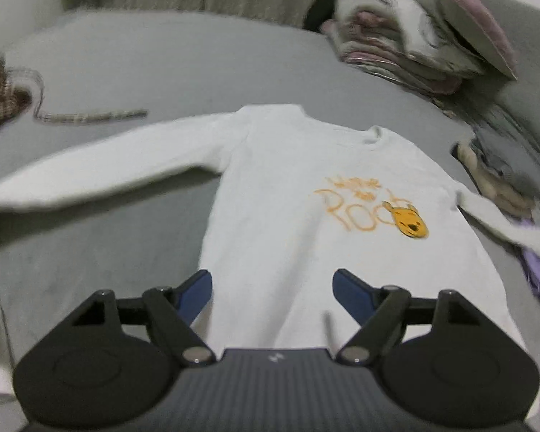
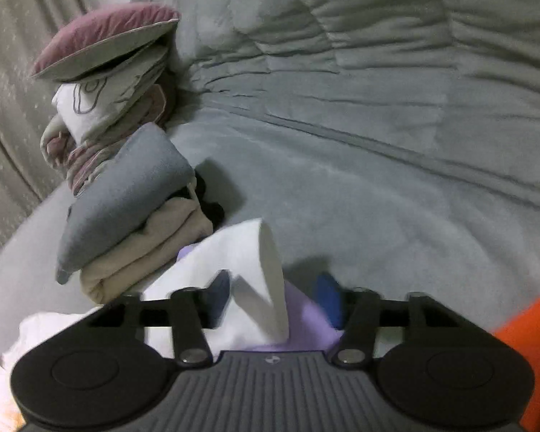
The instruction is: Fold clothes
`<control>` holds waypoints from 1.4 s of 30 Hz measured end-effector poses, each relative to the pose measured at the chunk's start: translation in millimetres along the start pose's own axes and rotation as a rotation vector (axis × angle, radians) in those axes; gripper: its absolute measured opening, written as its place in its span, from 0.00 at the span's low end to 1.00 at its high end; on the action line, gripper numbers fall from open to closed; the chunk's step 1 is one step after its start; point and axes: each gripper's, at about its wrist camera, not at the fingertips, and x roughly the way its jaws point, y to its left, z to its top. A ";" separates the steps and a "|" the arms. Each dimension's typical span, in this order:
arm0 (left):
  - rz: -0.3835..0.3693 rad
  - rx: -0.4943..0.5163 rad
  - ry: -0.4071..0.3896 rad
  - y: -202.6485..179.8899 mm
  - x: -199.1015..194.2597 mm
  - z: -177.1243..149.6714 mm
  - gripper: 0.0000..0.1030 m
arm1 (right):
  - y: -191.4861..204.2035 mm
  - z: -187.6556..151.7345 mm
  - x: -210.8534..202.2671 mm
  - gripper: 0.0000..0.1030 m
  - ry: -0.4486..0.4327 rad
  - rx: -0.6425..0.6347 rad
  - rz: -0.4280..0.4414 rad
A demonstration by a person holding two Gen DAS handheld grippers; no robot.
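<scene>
A white long-sleeved shirt (image 1: 288, 194) lies flat on the grey bed (image 1: 126, 72), front up, sleeves spread left and right. Orange writing on its chest ends in a clear "Pooh" beside a yellow bear face (image 1: 412, 224); the smaller line above is too blurred to read. The left claw (image 1: 273, 288) hovers over the near hem, fingers wide apart, gripping nothing. The right claw (image 2: 275, 300) stands apart around the right sleeve's cuff (image 2: 255, 270), over a lilac cloth (image 2: 306, 324). Folded grey and beige garments (image 2: 133, 223) are stacked just left.
</scene>
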 end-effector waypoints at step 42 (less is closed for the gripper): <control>0.001 0.049 0.043 -18.8 30.7 3.0 0.85 | 111.5 -5.1 -8.3 0.41 -0.148 -0.382 0.091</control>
